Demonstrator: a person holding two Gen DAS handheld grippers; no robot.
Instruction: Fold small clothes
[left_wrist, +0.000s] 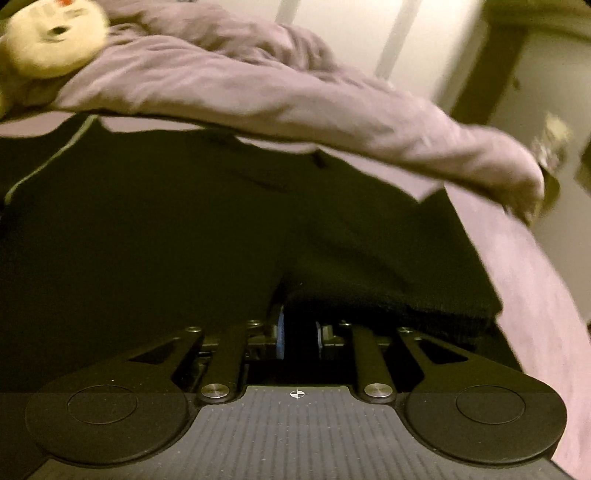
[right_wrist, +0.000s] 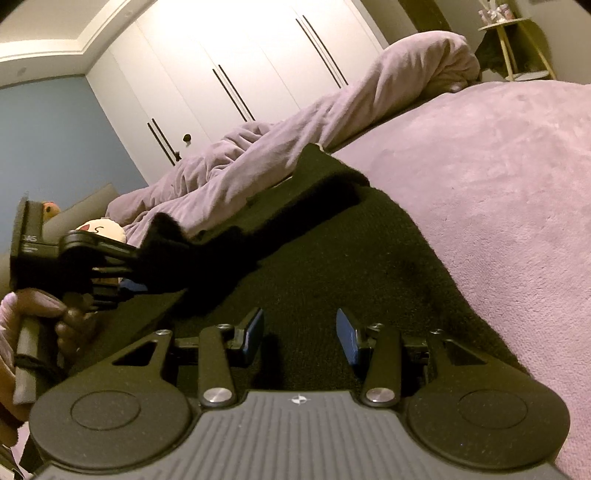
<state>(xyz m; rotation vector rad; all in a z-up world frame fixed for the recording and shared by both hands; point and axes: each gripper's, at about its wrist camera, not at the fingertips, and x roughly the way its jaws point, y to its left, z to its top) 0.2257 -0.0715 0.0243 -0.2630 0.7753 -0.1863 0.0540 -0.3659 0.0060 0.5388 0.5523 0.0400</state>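
A black garment (left_wrist: 184, 240) lies spread on the purple bed cover (left_wrist: 546, 314). My left gripper (left_wrist: 299, 328) is shut on a fold of this garment, and the cloth bunches over its fingertips and hides them. In the right wrist view the same left gripper (right_wrist: 136, 262) holds an edge of the black garment (right_wrist: 332, 258) lifted off the bed, with a person's hand (right_wrist: 55, 317) on its handle. My right gripper (right_wrist: 301, 332) is open just over the flat part of the garment. Nothing is pinched between its blue pads (right_wrist: 255, 332).
A rumpled purple duvet (right_wrist: 258, 158) runs along the far side of the bed, with a pale plush toy (right_wrist: 103, 229) at its left end. White wardrobe doors (right_wrist: 240, 55) stand behind. A small side table (right_wrist: 517, 48) is at the top right. The bed cover (right_wrist: 498, 203) stretches away to the right.
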